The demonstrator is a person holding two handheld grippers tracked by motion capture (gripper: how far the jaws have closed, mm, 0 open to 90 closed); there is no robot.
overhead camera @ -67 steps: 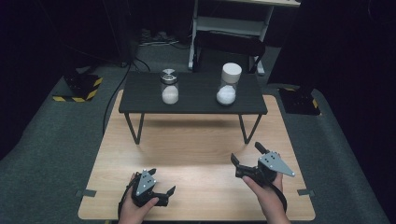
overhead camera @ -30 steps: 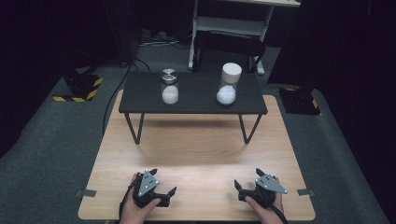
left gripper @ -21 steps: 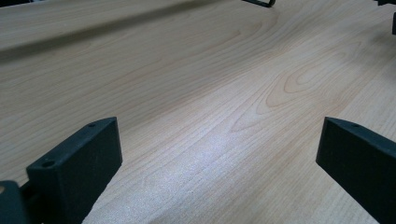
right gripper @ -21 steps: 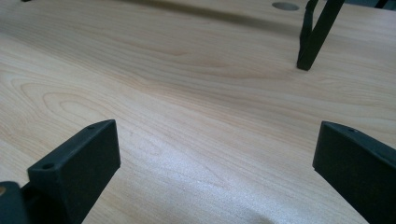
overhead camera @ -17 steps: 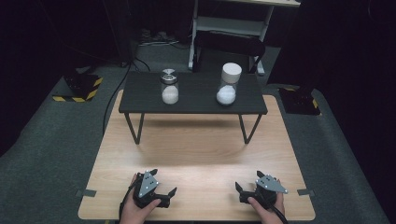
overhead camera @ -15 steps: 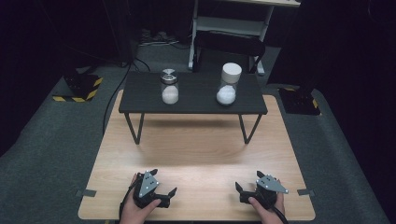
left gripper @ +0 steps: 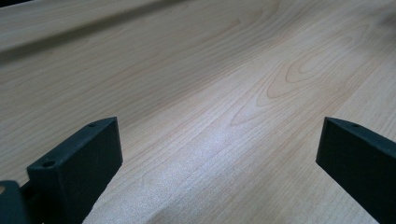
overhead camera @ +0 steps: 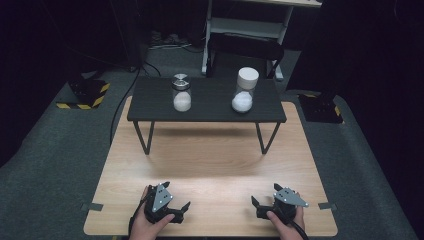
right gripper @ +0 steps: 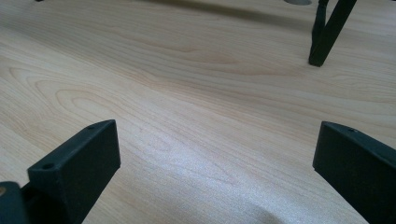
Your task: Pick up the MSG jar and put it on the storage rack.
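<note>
Two glass jars part-filled with white powder stand on a small black table (overhead camera: 210, 111) at the far end of the wooden tabletop (overhead camera: 210, 165). The left jar (overhead camera: 181, 94) has a silver lid, the right jar (overhead camera: 244, 91) a white one. My left gripper (overhead camera: 183, 212) rests near the front edge at the left, open, jaws pointing right. My right gripper (overhead camera: 256, 207) rests at the front right, open, jaws pointing left. In the left gripper view the left gripper (left gripper: 219, 144) has bare wood between its wide jaws. The right gripper (right gripper: 217, 144) does too in the right gripper view.
The black table's leg (right gripper: 327, 32) stands ahead of the right gripper. Grey carpet surrounds the wooden top, with a white metal rack (overhead camera: 247, 27) behind and yellow-black striped blocks (overhead camera: 82, 97) at the far left.
The right gripper has come down and back toward the front edge and settled on the wood. The left gripper has stayed put.
</note>
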